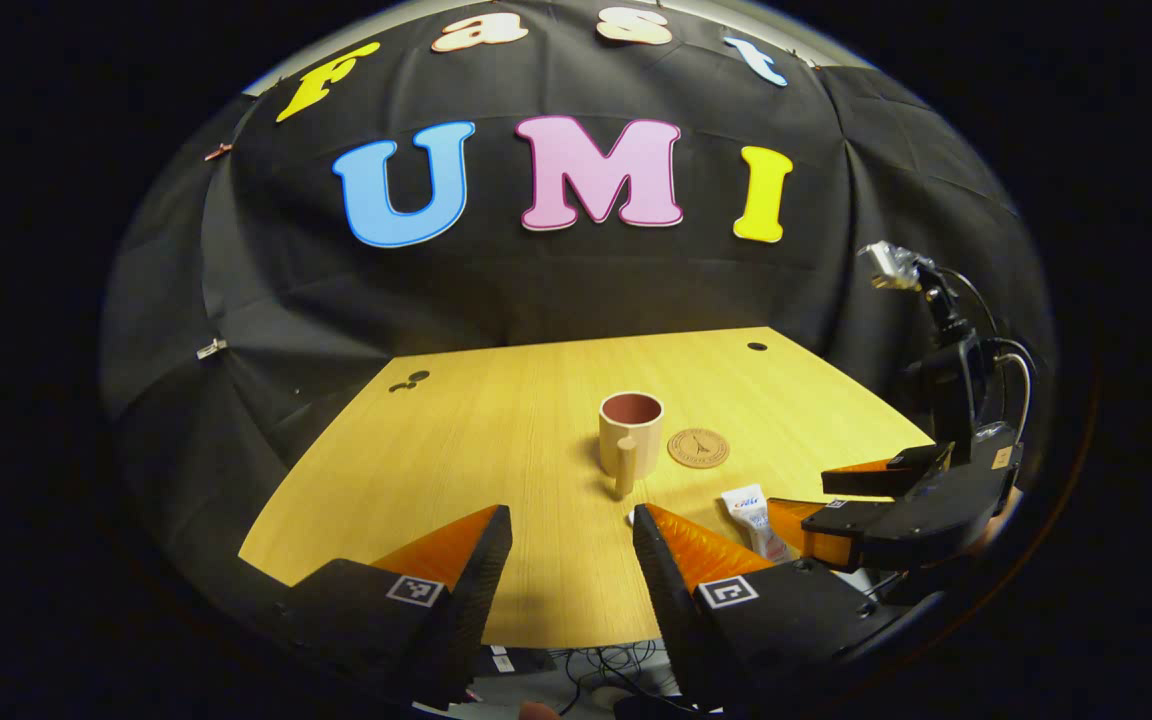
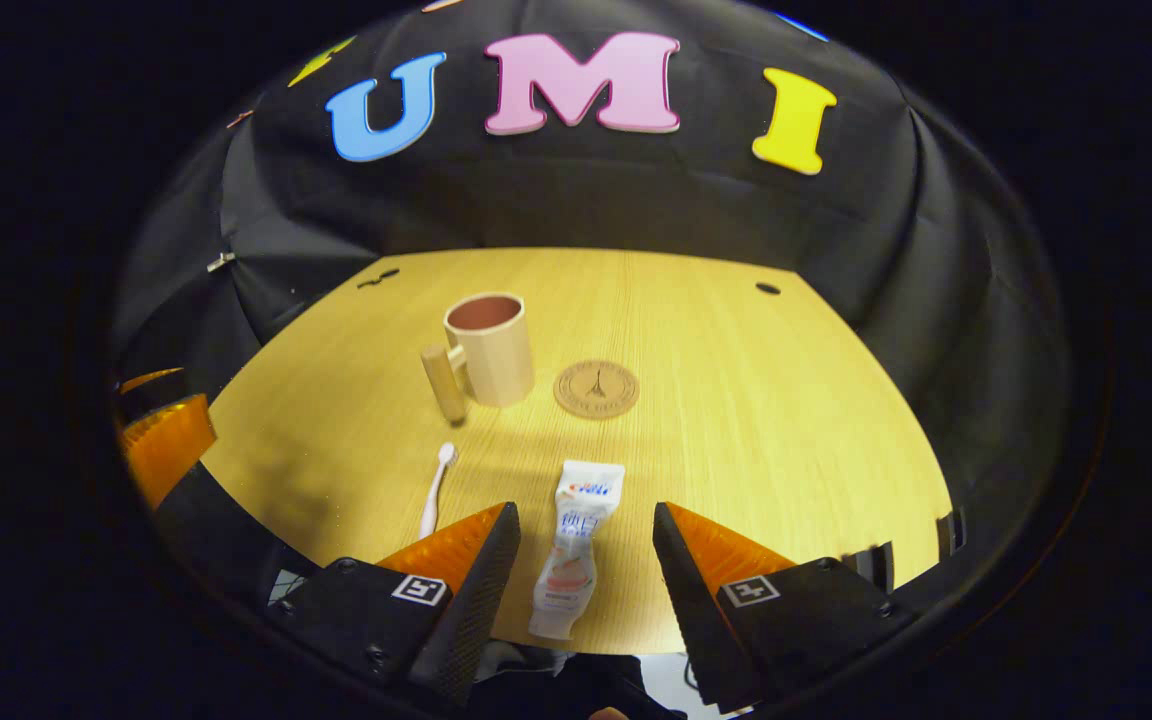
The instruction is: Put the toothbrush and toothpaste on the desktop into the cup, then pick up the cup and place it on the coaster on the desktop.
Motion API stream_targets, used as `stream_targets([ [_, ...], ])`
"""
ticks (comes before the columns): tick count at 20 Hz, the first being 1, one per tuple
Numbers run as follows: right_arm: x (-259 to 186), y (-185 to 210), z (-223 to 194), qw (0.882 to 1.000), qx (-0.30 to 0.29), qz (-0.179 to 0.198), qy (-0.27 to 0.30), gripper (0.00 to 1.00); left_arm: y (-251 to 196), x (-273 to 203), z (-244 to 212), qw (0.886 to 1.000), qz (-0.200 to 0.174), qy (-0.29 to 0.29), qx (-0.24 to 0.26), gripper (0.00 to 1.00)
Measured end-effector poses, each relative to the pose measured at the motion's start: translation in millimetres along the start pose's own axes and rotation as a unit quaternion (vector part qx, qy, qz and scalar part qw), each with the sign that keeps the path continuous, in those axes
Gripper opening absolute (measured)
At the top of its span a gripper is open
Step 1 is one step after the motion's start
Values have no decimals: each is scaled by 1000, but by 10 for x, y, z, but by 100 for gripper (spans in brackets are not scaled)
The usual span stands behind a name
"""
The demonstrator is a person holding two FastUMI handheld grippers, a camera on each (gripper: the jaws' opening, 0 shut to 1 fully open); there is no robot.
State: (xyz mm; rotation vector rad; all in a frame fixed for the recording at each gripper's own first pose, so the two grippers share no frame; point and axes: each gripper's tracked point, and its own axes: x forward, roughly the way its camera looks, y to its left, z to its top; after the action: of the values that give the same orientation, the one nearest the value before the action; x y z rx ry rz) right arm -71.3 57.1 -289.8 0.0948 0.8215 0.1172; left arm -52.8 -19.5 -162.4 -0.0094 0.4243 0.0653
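Presently:
- White squeezable toothpaste tube (image 2: 572, 545): flat on wooden counter (image 2: 736, 420), between right gripper (image 2: 586, 560) fingers, spread for grasping.
- Left gripper (image 1: 571, 560): fingers released, empty.
- Beige handled cup (image 2: 488, 348): upright beside round cork coaster (image 2: 596, 389).

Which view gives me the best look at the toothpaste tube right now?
The right gripper view: the whole toothpaste tube lies flat on the table between the open jaws. In the left gripper view only its upper end shows, the rest hidden behind the gripper fingers.
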Motion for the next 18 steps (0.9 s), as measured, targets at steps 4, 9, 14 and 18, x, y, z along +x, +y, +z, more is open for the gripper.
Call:
stream_targets([
  [4,237,32,-205,998,6,-1,55,83,191,-61,-228,999,32,30,-5,77],
  [9,511,62,-342,994,1,0,106,82,340,-124,-386,997,54,49,-30,76],
  [14,624,112,-356,991,15,8,132,81,381,-153,-470,995,64,58,-44,73],
  [18,641,106,-385,988,16,9,150,78,387,-138,-500,995,67,65,-45,72],
])
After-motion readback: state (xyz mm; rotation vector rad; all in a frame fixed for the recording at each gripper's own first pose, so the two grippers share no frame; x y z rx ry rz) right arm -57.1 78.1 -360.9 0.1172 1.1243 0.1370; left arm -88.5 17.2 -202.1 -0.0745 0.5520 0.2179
